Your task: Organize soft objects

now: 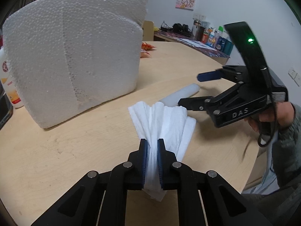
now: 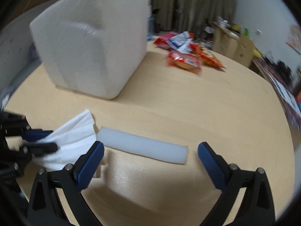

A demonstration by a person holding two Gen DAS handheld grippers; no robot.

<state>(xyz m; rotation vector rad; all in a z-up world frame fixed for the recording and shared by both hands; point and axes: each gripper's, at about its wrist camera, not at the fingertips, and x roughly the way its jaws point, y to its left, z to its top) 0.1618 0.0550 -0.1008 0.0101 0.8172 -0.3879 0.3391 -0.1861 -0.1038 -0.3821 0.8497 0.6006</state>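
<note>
A white paper tissue (image 1: 165, 120) lies bunched on the wooden table (image 1: 65, 146), and my left gripper (image 1: 152, 143) is shut on its near end, blue pads pinching the folds. Beyond it lies a white foam stick (image 1: 180, 95), flat on the table. My right gripper (image 1: 190, 88) hovers over that stick with its jaws wide open, held by a hand at the right. In the right wrist view the foam stick (image 2: 143, 147) lies just ahead of the open right gripper (image 2: 150, 148), touching neither finger. The tissue (image 2: 73, 137) and the left gripper (image 2: 47, 139) show at the left.
A large white styrofoam box (image 1: 75, 56) stands at the back left of the table. Snack packets (image 2: 188, 56) lie behind it to the right. A bottle (image 1: 9, 82) stands at the far left edge. A cluttered side shelf (image 1: 207, 37) runs along the wall.
</note>
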